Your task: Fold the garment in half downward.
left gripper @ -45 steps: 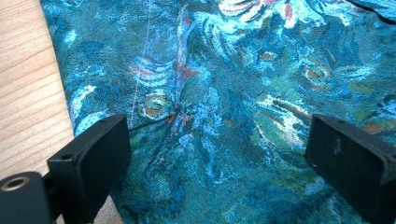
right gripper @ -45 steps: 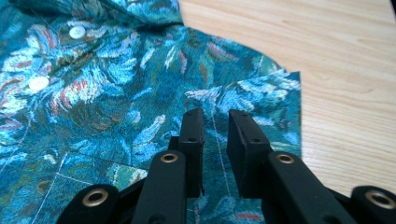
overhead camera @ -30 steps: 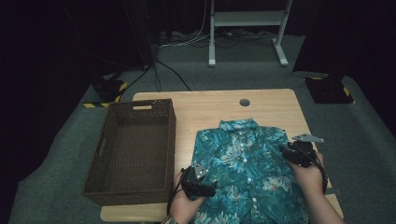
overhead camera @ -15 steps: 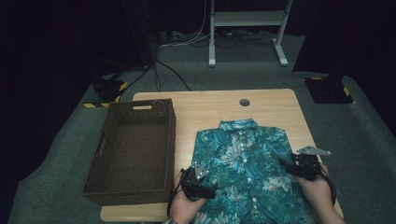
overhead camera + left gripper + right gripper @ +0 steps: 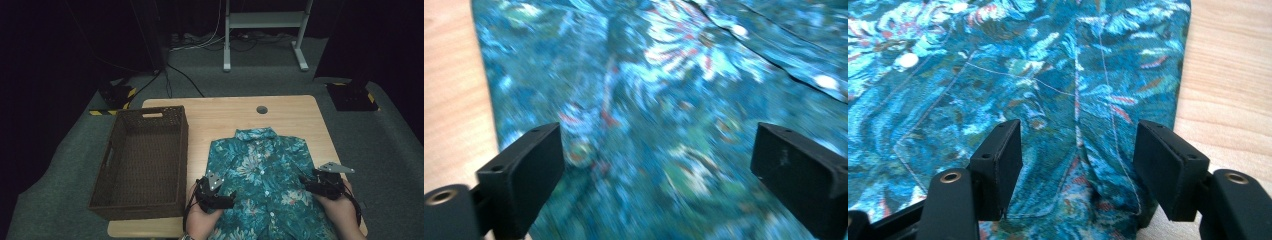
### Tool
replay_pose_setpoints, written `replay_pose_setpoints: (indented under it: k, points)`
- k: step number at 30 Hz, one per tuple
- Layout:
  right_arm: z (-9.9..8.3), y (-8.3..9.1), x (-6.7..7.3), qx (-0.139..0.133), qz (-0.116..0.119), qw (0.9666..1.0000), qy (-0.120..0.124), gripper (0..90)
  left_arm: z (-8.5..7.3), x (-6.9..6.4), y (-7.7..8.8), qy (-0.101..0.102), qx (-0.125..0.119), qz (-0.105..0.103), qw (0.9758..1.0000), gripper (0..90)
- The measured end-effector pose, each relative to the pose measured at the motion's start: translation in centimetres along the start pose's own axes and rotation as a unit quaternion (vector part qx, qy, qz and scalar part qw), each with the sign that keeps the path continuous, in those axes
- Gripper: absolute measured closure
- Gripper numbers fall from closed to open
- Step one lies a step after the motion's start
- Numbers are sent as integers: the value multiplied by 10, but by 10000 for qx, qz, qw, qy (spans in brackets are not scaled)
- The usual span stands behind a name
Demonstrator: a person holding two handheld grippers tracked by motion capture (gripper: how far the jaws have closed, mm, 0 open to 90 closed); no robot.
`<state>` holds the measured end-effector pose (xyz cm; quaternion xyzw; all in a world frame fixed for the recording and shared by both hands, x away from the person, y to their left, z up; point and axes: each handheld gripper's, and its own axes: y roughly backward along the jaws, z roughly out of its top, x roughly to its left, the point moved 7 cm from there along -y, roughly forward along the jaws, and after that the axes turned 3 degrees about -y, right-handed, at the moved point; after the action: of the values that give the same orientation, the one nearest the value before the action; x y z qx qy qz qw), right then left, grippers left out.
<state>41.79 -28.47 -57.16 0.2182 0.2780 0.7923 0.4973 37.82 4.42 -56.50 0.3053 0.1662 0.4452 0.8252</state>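
Observation:
A teal flowered shirt (image 5: pixel 265 175) lies flat and buttoned on the wooden table (image 5: pixel 220 117), collar to the far side. My left gripper (image 5: pixel 227 197) rests at its near left edge. In the left gripper view the shirt (image 5: pixel 664 75) lies blurred under my left gripper (image 5: pixel 659 165); the jaws have just been closing a little but stand wide apart, pinching nothing. My right gripper (image 5: pixel 306 181) is at the shirt's right edge. In the right gripper view my right gripper (image 5: pixel 1078 165) straddles a raised fold of the shirt (image 5: pixel 998 60); its jaws have just been opening and do not press the cloth.
A dark wicker basket (image 5: pixel 182 150) stands on the table's left part, close beside the shirt. Bare wood shows beyond the collar, with a round cable hole (image 5: pixel 261 109). The table's right edge runs close to my right hand. White frame legs (image 5: pixel 227 50) stand on the floor behind.
My right gripper has moved along the shirt's right edge toward the near side, and its jaws stand wider. The left hand has stayed in place.

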Motion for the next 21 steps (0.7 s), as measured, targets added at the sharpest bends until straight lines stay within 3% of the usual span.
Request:
replay_pose_setpoints:
  k: [1, 5, 10, 12, 15, 21]
  points:
    - [0, 1, 1, -6, 19, 10000, 7, 364, 4, 2, -3, -3, 38, 23, 10000, 128]
    - [-3, -1, 7, 116, 93, 9999, -20, 357, 13, 8, -22, -6, 237, 124, 9996, 120]
    - [-9, -7, 11, 268, -16, 9996, 130, 306, 9, 8, -41, 93, 521, 105, 9985, 100]
    - [-10, -8, 13, 286, -100, 9993, 206, 286, 8, 7, -42, 147, 440, 183, 9988, 104]
    - [-10, -8, 14, 301, -122, 9993, 193, 281, 6, 4, -43, 11, 379, 308, 9988, 103]
    - [-11, -7, 14, 315, -106, 9992, 200, 283, 1, 0, -39, -6, 293, 280, 9992, 104]
